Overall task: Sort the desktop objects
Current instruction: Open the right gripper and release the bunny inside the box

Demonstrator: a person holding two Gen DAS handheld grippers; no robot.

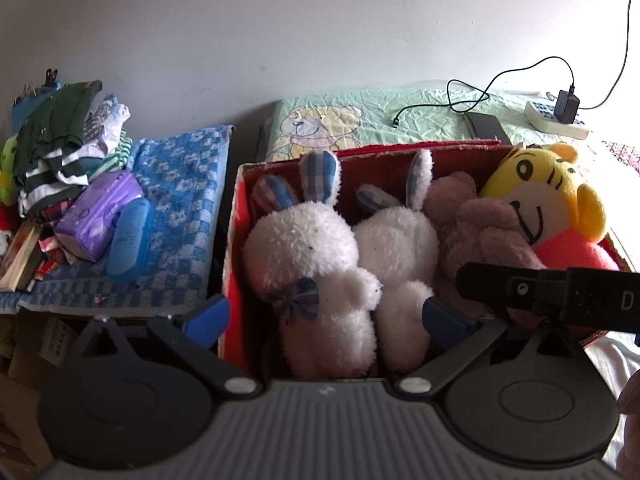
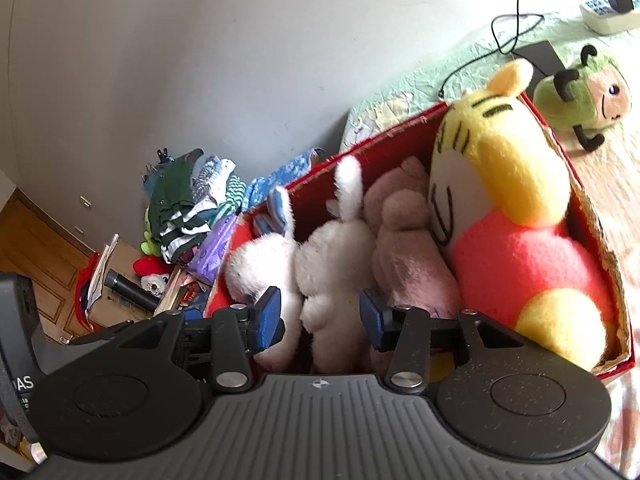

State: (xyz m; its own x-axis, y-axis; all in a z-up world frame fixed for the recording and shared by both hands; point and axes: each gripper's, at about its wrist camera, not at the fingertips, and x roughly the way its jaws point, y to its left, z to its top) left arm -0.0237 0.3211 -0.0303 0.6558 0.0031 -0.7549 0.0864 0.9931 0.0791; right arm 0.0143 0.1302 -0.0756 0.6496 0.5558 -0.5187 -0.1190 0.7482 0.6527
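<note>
Both grippers spread wide, empty: left gripper point(image 1: 326, 318) & right gripper point(image 2: 320, 320) hover over near edge of red cardboard box point(image 1: 236, 240). Inside, packed side by side w/ heads toward far wall, prob. to fit: two white fluffy rabbits point(image 1: 312, 248), pink plush point(image 1: 472, 220), yellow tiger doll point(image 2: 500, 184). Green bug plush point(image 2: 580, 92) lies outside, beyond box's far right corner, likely next.

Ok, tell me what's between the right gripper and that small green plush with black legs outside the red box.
The right gripper hovers open over the red cardboard box. The big yellow tiger plush in a pink top and the box's right wall sit between it and the small green plush, which lies on the bedding beyond.
</note>
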